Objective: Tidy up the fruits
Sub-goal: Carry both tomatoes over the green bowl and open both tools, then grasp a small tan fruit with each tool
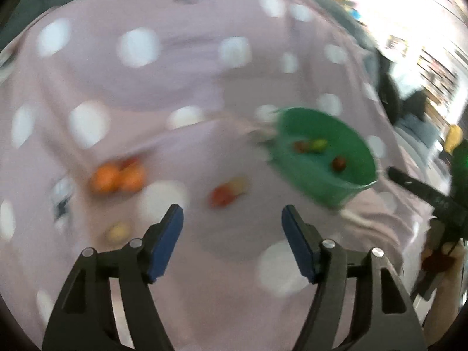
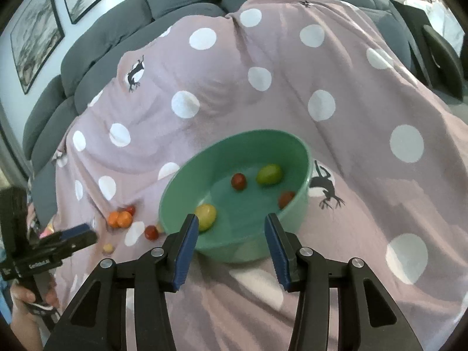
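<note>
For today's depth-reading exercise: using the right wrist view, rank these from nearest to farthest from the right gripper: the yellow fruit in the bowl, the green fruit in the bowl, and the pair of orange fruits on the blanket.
1. Yellow fruit, just beyond the right gripper, in the bowl's near left part.
2. Green fruit, deeper in the bowl, right of centre.
3. Orange fruits, outside the bowl, far left on the blanket.

Left wrist view smeared by motion, loose fruits (image 1: 117,178) blurred, green bowl (image 1: 327,181) edges soft

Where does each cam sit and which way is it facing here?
Left wrist: on the left gripper, angled down at the dotted blanket and loose fruit; its own open fingers show, the right gripper at the frame's right edge.
Right wrist: on the right gripper, facing the green bowl and sofa; own open fingers, left gripper and a hand show.
Shared: bowl, blanket, oranges.
</note>
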`<state>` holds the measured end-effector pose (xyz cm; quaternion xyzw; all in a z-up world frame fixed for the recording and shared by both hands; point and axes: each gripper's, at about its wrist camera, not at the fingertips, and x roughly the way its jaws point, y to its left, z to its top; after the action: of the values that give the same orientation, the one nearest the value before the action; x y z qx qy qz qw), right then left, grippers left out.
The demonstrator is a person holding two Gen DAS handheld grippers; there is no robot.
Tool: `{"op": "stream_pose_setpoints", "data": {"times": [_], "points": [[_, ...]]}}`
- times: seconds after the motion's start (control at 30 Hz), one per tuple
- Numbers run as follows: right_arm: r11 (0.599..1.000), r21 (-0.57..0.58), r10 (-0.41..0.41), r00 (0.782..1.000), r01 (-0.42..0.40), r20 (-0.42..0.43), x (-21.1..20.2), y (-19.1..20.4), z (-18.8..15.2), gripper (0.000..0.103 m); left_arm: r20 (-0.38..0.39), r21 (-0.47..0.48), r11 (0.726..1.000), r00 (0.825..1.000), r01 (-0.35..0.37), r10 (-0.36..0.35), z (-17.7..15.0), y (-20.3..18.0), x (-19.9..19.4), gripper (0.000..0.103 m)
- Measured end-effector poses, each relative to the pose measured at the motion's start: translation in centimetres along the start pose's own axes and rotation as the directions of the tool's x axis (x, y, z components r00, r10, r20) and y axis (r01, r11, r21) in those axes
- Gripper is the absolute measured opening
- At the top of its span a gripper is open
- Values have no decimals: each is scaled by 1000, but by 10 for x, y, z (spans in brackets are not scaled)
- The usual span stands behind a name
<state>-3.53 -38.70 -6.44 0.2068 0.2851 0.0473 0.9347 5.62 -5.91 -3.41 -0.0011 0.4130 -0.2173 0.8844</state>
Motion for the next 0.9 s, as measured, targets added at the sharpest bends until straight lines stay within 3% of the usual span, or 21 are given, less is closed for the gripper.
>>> {"op": "stream_pose_setpoints", "data": {"times": [0.2,0.3,0.43,0.57,0.73,0.9], "points": [[998,-49,29,999,-30,-29,-10,25,-9,48,-12,-203,970,991,-133,134,-49,79,-52,71],[995,-81,51,998,-55,-48,-9,42,-12,48,-26,-254,954,987,-159,158,-65,96,-69,71],[987,-122,91,992,-101,-86,-1,67,-18,48,-39,-302,941,988,-153,149,-78,105,-77,71],[976,-164,117,980,-144,-162,19,92,-32,48,-33,-346,933,995,-98,92,-83,109,-75,71],[958,-219,130,958,-188,-256,46,119,-50,48,-49,-336,939,997,-74,61,-84,109,-65,71],[941,-268,129,950,-208,-286,64,138,-55,48,-50,-288,957,998,-40,27,-78,103,-50,69]]}}
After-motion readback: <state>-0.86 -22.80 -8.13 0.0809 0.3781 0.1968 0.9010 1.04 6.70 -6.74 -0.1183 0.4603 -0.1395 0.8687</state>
